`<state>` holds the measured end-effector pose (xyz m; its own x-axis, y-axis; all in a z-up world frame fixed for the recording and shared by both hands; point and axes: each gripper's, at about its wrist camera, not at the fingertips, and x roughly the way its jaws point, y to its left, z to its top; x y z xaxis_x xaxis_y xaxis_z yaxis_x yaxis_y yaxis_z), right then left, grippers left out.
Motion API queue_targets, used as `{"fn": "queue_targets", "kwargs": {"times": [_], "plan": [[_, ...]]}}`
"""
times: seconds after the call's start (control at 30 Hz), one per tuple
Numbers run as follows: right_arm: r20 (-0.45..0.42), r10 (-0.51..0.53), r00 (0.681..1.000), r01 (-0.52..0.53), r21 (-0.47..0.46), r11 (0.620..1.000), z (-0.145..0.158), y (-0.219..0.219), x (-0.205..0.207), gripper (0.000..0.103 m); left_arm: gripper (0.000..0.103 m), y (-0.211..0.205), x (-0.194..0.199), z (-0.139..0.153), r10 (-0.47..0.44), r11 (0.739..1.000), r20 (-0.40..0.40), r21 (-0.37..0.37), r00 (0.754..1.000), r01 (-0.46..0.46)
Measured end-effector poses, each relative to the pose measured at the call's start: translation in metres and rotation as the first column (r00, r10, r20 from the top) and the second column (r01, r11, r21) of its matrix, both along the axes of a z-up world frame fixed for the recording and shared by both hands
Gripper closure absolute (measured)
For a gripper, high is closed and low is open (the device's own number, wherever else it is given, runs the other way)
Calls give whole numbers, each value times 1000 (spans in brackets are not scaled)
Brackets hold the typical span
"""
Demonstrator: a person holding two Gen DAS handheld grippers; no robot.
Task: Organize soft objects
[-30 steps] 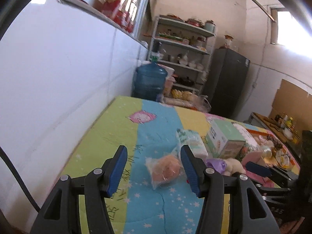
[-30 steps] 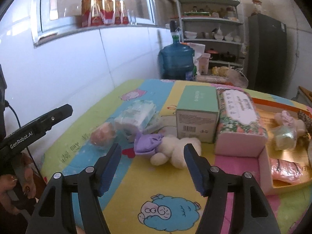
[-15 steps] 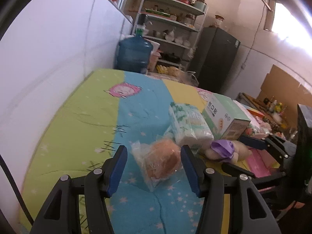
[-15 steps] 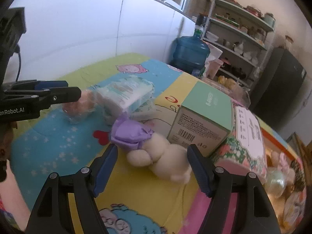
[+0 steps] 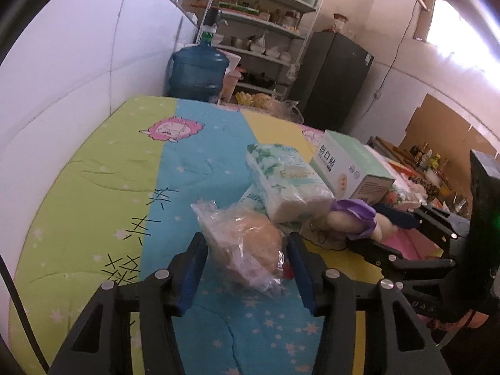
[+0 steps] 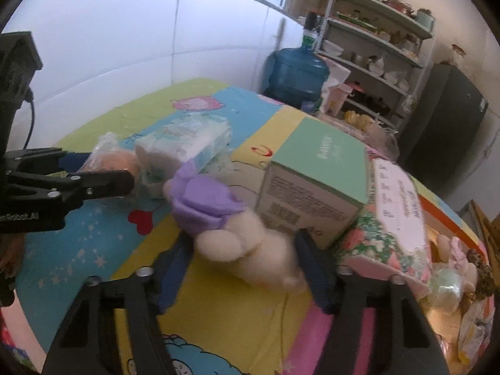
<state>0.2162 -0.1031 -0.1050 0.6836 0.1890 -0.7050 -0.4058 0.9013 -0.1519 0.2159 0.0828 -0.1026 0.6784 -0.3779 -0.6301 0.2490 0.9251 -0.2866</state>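
A bun in a clear plastic bag (image 5: pixel 247 243) lies on the colourful mat between the open jaws of my left gripper (image 5: pixel 245 251); it also shows in the right wrist view (image 6: pixel 109 159). A cream plush toy with a purple hood (image 6: pixel 231 225) lies between the open jaws of my right gripper (image 6: pixel 240 262); it shows in the left wrist view (image 5: pixel 350 222) too. Neither gripper is closed on its object. A wrapped tissue pack (image 5: pixel 287 184) lies between bun and plush.
A mint-green box (image 6: pixel 315 181) and a floral tissue box (image 6: pixel 390 218) stand right behind the plush. A tray with small soft toys (image 6: pixel 453 268) is at the right. A white wall runs along the left; a blue water jug (image 5: pixel 200 72) and shelves stand at the back.
Both grippers moved forward and down. The bagged bun now sits between the left jaws and the plush between the right jaws. Both stay open.
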Motion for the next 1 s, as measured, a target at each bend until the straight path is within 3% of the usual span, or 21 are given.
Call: {"fn": "queue_targets", "kwargs": {"times": [0.3, 1.0], "plan": [[-11, -27, 1000, 27, 94, 995, 5, -13, -11, 57, 52, 2, -16, 3, 23, 1000, 35, -3, 999, -23], [38, -51, 998, 43, 199, 979, 32, -18, -55, 59, 52, -10, -50, 29, 73, 997, 103, -9, 992, -73]]}}
